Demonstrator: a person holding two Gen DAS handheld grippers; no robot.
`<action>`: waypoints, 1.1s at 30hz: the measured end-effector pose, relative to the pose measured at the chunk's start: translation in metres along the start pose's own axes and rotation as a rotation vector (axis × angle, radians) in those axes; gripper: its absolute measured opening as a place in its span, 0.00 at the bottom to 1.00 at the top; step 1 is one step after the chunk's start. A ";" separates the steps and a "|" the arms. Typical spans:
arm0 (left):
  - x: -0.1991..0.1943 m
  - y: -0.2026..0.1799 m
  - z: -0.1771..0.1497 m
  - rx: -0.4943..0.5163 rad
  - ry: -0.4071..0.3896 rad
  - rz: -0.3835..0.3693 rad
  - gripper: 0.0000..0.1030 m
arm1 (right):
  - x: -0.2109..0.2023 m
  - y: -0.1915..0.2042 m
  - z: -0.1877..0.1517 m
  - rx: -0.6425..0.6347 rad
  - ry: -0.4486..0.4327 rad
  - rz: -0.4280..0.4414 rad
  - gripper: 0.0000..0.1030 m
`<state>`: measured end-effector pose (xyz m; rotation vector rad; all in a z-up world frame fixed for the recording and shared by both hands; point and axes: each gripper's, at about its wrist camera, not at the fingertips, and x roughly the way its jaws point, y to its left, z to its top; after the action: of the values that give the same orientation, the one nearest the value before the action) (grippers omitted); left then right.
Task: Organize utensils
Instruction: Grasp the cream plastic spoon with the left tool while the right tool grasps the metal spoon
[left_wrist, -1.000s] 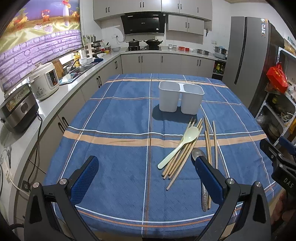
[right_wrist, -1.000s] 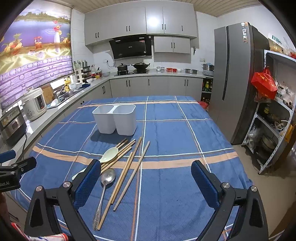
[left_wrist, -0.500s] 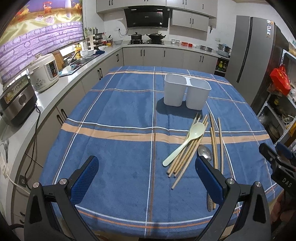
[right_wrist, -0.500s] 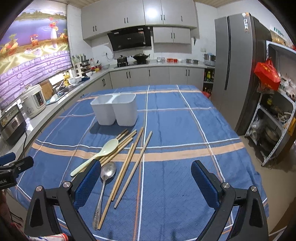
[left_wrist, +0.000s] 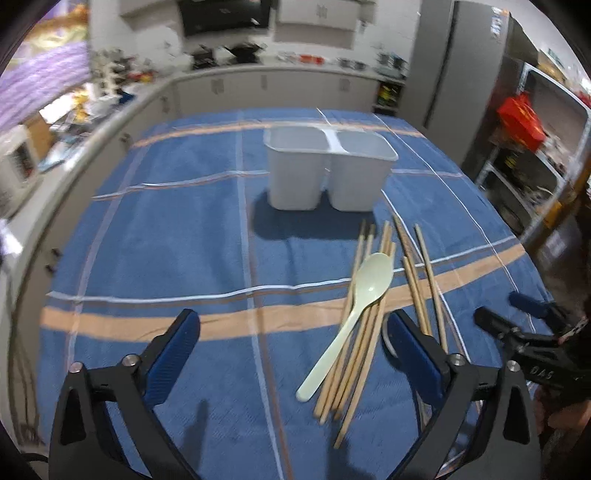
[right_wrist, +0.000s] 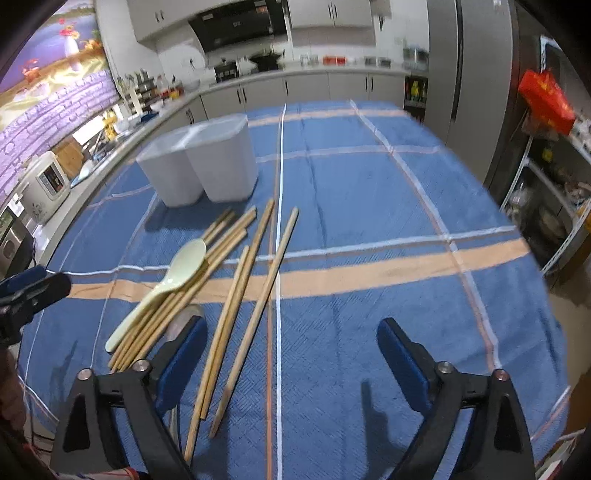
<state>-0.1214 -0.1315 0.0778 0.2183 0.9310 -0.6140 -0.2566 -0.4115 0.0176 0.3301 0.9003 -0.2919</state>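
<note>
A white two-compartment utensil holder (left_wrist: 328, 168) (right_wrist: 207, 164) stands upright on the blue cloth. In front of it lie several wooden chopsticks (left_wrist: 364, 317) (right_wrist: 236, 291), a pale green spoon (left_wrist: 354, 306) (right_wrist: 166, 284) resting on them, and a metal spoon (right_wrist: 181, 321) mostly hidden behind the fingers. My left gripper (left_wrist: 291, 354) is open and empty, low over the cloth just left of the pile. My right gripper (right_wrist: 291, 358) is open and empty, low over the cloth just right of the pile; it also shows in the left wrist view (left_wrist: 517, 325).
The table with the blue plaid cloth (left_wrist: 166, 229) (right_wrist: 388, 206) fills both views. A kitchen counter with a rice cooker (right_wrist: 48, 184) runs along the left. A grey fridge (right_wrist: 469, 74) and shelves with a red bag (right_wrist: 546, 99) stand at the right.
Both grippers have moved forward and down toward the utensil pile. The utensils and the holder have not moved. Both stay open.
</note>
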 end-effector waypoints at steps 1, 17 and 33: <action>0.007 -0.001 0.003 0.008 0.016 -0.021 0.90 | 0.006 0.000 0.000 0.007 0.024 0.021 0.80; 0.101 -0.031 0.043 0.155 0.175 -0.246 0.80 | 0.047 0.063 -0.018 -0.151 0.211 0.331 0.45; 0.118 -0.041 0.047 0.145 0.241 -0.330 0.02 | 0.051 0.118 -0.034 -0.364 0.166 0.139 0.18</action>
<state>-0.0614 -0.2322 0.0141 0.2748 1.1672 -0.9773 -0.2060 -0.2963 -0.0245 0.0789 1.0671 0.0307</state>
